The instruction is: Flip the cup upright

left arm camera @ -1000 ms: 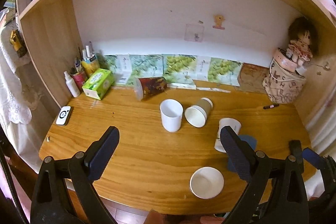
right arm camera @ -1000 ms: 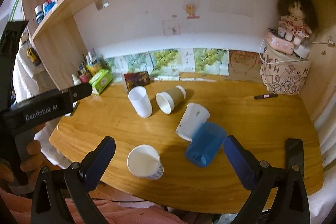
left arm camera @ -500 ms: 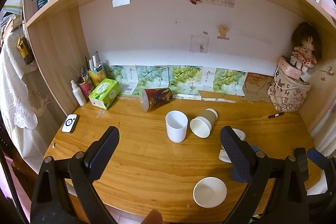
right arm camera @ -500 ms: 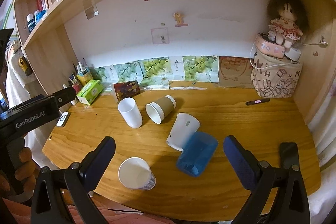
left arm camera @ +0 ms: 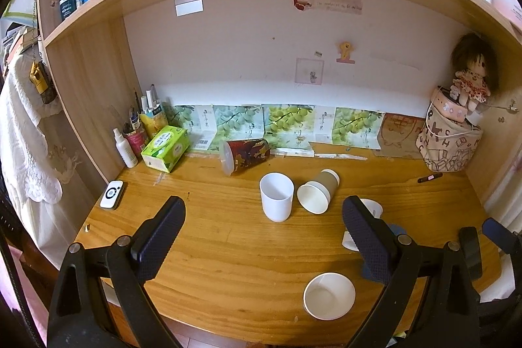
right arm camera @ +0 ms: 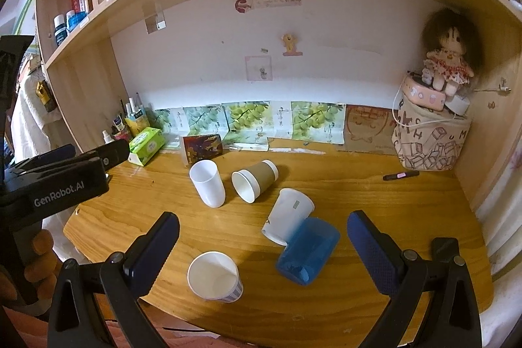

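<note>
Several cups are on the wooden desk (left arm camera: pixel 228 263). A tall white cup (left arm camera: pixel 276 196) (right arm camera: pixel 207 183) and a low paper cup (left arm camera: pixel 329 295) (right arm camera: pixel 215 277) near the front edge stand upright. A brown paper cup (left arm camera: pixel 318 191) (right arm camera: pixel 255 181), a dark red patterned cup (left arm camera: pixel 244 151) (right arm camera: pixel 202 149), a white cup (right arm camera: pixel 287 214) and a blue cup (right arm camera: pixel 308 250) lie on their sides. My left gripper (left arm camera: pixel 264 240) is open and empty, above the front of the desk. My right gripper (right arm camera: pixel 262 253) is open and empty, back from the white and blue cups.
A green tissue box (left arm camera: pixel 165 148), a spray bottle (left arm camera: pixel 124 148) and a pen holder (left arm camera: pixel 133 137) stand at the back left. A white remote (left arm camera: pixel 112 190) lies at the left edge. A printed bag (right arm camera: pixel 430 142) with a doll (right arm camera: pixel 447 57) stands at the back right, beside a marker (right arm camera: pixel 400 175).
Both grippers have pulled back and risen, so the desk and cups look farther away and more of the upper shelf shows. No cup has moved.
</note>
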